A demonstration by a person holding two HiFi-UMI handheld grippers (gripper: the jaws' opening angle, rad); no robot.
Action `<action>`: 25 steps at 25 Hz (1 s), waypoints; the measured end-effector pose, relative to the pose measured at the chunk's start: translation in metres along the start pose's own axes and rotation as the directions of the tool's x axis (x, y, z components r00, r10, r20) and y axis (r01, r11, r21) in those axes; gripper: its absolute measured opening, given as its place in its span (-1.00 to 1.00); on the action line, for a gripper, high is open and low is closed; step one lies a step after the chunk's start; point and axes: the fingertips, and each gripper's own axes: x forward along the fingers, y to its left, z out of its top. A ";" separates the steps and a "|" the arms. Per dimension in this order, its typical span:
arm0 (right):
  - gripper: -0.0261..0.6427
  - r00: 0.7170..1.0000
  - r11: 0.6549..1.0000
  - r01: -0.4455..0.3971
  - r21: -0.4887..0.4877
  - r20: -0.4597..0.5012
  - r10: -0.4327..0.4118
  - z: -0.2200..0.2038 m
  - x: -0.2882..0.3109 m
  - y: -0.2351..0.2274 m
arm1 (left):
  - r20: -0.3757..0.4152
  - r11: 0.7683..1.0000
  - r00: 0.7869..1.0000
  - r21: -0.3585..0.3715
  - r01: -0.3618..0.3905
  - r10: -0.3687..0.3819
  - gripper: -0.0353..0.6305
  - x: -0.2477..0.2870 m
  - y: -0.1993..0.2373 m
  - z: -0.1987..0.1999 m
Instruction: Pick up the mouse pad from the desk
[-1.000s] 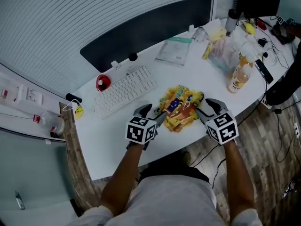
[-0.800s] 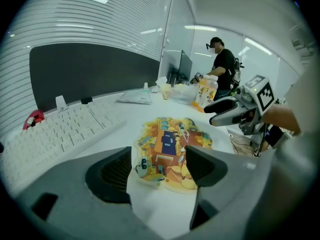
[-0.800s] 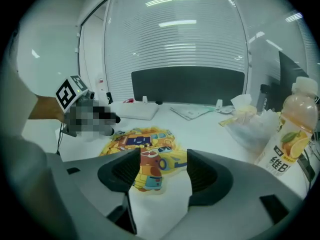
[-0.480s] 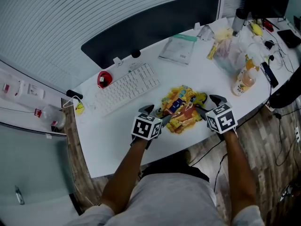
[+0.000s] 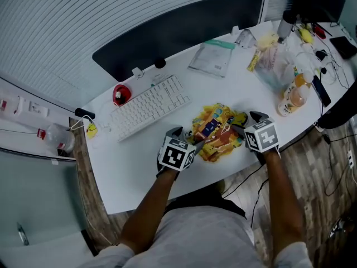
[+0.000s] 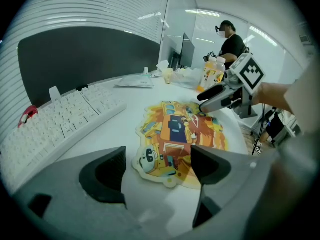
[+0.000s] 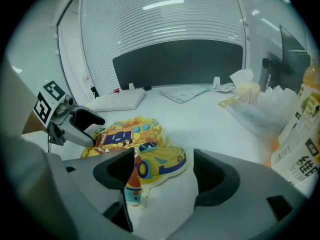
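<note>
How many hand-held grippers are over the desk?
2. The left hand-held gripper is at the mouse pad's left edge, the right hand-held gripper at its right edge; both jaws are opening, pad edge between them, ungripped.

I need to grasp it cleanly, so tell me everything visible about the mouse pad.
The mouse pad is thin, irregularly outlined, printed with yellow, orange and blue cartoon vehicles. It lies flat on the white desk, beside the keyboard. The left gripper and right gripper flank it, jaws opening, an end of the pad between each pair, not pinched.

Chinese characters on bottle label (image 7: 298,160), cropped, no other legible text
</note>
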 end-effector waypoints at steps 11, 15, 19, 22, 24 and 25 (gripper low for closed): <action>0.03 0.999 0.999 0.036 0.000 -0.028 -0.036 -0.002 0.013 -0.002 | 0.014 0.999 1.000 0.041 -0.018 0.018 0.32 0.005 -0.011 0.000; 0.03 0.998 0.998 0.056 0.002 -0.019 -0.055 -0.002 0.013 -0.001 | 0.025 0.999 0.999 0.041 -0.024 0.023 0.32 0.007 -0.011 0.000; 0.02 0.998 0.998 0.062 0.007 -0.010 -0.062 -0.003 0.012 0.001 | 0.030 0.999 0.999 0.039 -0.025 0.024 0.32 0.005 -0.011 0.000; 0.00 0.999 0.999 0.043 0.021 0.002 -0.043 -0.003 0.011 0.006 | 0.034 0.999 0.999 0.039 -0.025 0.024 0.32 0.004 -0.011 0.000; -0.12 1.000 0.999 0.018 0.042 0.016 -0.019 -0.002 0.010 0.009 | 0.041 0.999 0.999 0.039 -0.026 0.024 0.31 0.004 -0.010 0.001; -0.20 1.000 0.999 0.005 0.053 0.028 -0.007 -0.001 0.009 0.012 | 0.046 0.999 0.999 0.039 -0.027 0.025 0.31 0.004 -0.010 0.001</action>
